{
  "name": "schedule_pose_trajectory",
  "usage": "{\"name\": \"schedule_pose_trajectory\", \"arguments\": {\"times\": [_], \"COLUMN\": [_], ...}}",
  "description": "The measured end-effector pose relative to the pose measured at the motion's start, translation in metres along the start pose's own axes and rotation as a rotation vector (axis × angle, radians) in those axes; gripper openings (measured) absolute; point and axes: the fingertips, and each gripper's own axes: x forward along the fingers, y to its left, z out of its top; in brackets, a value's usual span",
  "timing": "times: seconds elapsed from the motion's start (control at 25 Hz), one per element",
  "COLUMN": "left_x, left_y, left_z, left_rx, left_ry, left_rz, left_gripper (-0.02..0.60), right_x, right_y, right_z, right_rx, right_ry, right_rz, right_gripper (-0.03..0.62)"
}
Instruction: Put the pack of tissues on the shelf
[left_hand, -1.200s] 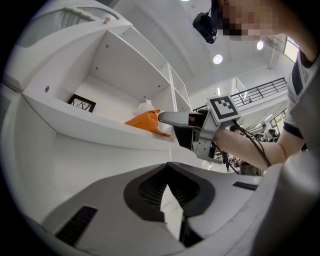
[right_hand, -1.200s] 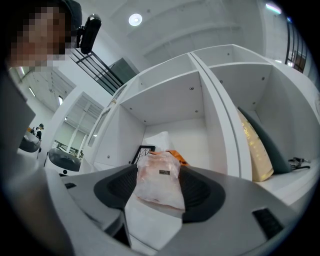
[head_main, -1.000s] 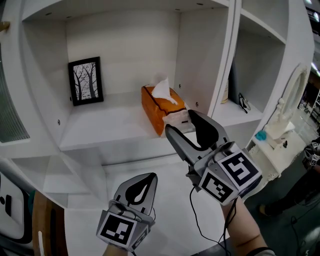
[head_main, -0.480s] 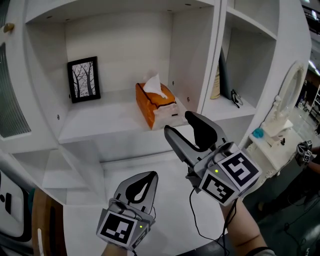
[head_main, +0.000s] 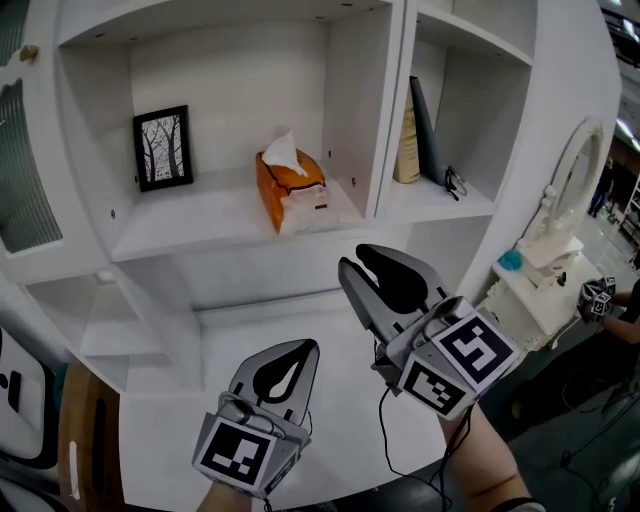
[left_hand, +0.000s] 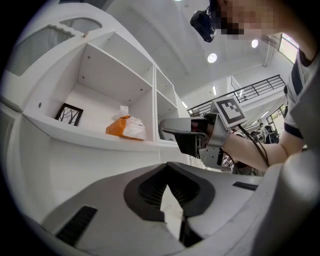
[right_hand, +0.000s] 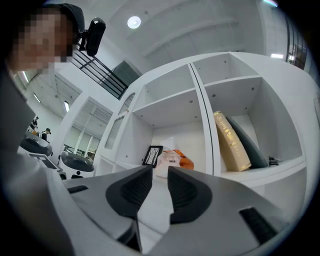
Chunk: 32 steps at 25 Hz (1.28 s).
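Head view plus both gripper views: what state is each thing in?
Orange pack of tissues: lying on the white shelf, one tissue sticking up.
Black-framed tree picture: upright at the shelf's back.
Left gripper: fingers shut, empty.
Right gripper: fingers closing, nothing between them.
Cream book: leaning, next compartment.

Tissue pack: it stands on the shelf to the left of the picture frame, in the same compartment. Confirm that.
Not quite. The head view shows the tissue pack on the shelf in the same compartment as the picture frame, but to the frame's right, not its left.
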Motion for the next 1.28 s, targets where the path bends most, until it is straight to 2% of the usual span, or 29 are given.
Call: {"name": "schedule_pose_trajectory", "arguments": {"times": [0.12, 0.28, 0.76, 1.16, 1.28], "left_x": [0.003, 0.009, 0.024, 0.031, 0.032], "left_y": [-0.017, -0.035, -0.097, -0.146, -0.156], "left_z": [0.001, 0.006, 0.012, 0.015, 0.017], "left_rx": [-0.007, 0.023, -0.001, -0.033, -0.028], "left_ry": [0.014, -0.013, 0.009, 0.039, 0.013], "left_rz": [-0.012, -0.021, -0.078, -0.132, -0.143], "left_gripper": [0.02, 0.02, 0.02, 0.02, 0.02], "right_x": [-0.018, -0.041, -0.109, -0.165, -0.181], "right_y": [-0.002, -0.006, -0.011, -0.016, -0.015], "right_z": [-0.003, -0.003, -0.003, -0.013, -0.016], "right_rx": [0.008, 0.009, -0.01, 0.019, 0.026], "right_ry": [0.008, 0.013, 0.017, 0.038, 0.047], "right_rz": [-0.001, -0.007, -0.022, -0.062, -0.073], "right_gripper": [0.053, -0.008, -0.006, -0.005, -0.005]}}
